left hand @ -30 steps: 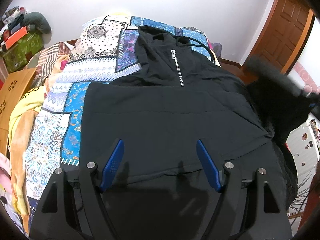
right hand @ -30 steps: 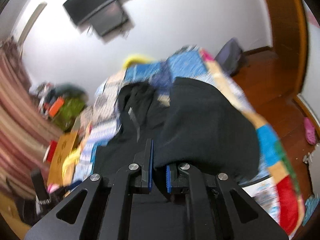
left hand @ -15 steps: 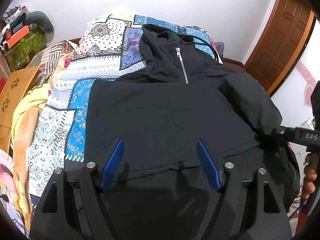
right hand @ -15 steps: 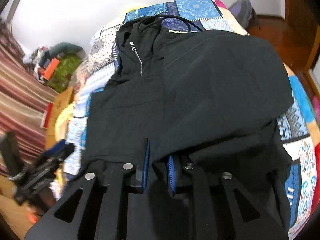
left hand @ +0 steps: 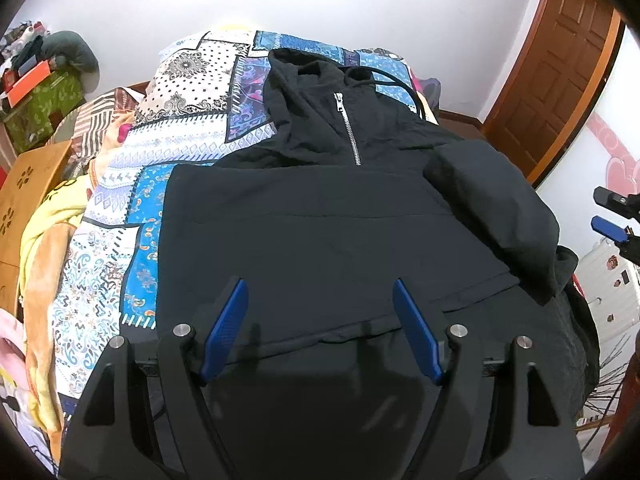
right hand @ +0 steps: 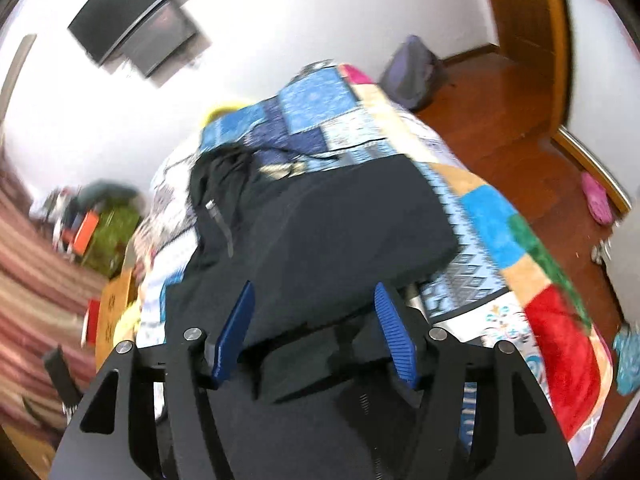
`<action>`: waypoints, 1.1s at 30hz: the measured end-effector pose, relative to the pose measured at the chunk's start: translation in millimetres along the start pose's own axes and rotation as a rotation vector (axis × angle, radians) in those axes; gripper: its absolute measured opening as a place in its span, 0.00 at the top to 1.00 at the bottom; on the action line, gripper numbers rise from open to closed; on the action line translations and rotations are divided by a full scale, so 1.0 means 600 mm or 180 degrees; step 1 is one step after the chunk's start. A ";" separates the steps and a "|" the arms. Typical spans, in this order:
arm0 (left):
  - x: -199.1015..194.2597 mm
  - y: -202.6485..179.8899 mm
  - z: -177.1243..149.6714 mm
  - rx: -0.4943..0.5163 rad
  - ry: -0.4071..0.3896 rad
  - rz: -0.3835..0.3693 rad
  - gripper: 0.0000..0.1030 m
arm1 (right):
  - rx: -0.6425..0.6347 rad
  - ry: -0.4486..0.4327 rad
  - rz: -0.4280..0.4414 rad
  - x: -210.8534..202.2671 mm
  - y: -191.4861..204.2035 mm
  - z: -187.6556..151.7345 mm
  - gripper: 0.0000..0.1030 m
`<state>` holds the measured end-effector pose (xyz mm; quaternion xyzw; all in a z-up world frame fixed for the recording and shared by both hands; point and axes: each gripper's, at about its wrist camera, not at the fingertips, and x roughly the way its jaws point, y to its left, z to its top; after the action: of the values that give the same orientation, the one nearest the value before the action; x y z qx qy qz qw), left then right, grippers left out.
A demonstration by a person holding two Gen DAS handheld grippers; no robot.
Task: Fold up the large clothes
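Patchwork quilt on bed carries black hooded pullover, front up, its sleeve folded across body. Left gripper apart, hovering over hem. Right gripper jaws just opened, nothing pinched. Fabric soft, limp, bulky: take hem corners

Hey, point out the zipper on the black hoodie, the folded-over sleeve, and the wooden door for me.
zipper [left hand: 347,128]: left wrist view, on the silver teeth midway down.
folded-over sleeve [left hand: 492,196]: left wrist view, on the dark fabric lying across the hoodie's body.
wooden door [left hand: 560,64]: left wrist view, on a brown panel.
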<state>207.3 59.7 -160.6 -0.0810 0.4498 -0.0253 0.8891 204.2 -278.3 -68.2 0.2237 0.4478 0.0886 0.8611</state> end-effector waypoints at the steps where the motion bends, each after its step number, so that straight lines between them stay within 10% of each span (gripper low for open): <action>1: 0.000 0.000 0.000 -0.0009 0.0005 -0.0015 0.28 | 0.0102 0.0021 -0.0001 0.004 -0.014 0.004 0.43; 13: 0.005 -0.004 0.005 -0.0041 0.0010 -0.0062 0.28 | 0.1141 0.0611 0.0299 0.128 -0.114 -0.004 0.43; 17: 0.011 0.000 0.006 -0.0077 0.0041 -0.0061 0.28 | 0.0992 0.0422 0.0196 0.133 -0.099 0.002 0.45; 22: 0.010 0.007 0.006 -0.0109 0.0035 -0.0048 0.28 | 0.0782 0.0233 -0.0038 0.120 -0.087 0.015 0.81; 33: -0.017 0.032 0.000 -0.0227 -0.0110 -0.0084 0.28 | -0.0050 -0.0107 0.0224 0.044 0.038 0.038 0.90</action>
<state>200.7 80.1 -155.7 -0.1191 0.4340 -0.0196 0.8928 239.5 -256.0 -65.6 0.2340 0.4245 0.1186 0.8666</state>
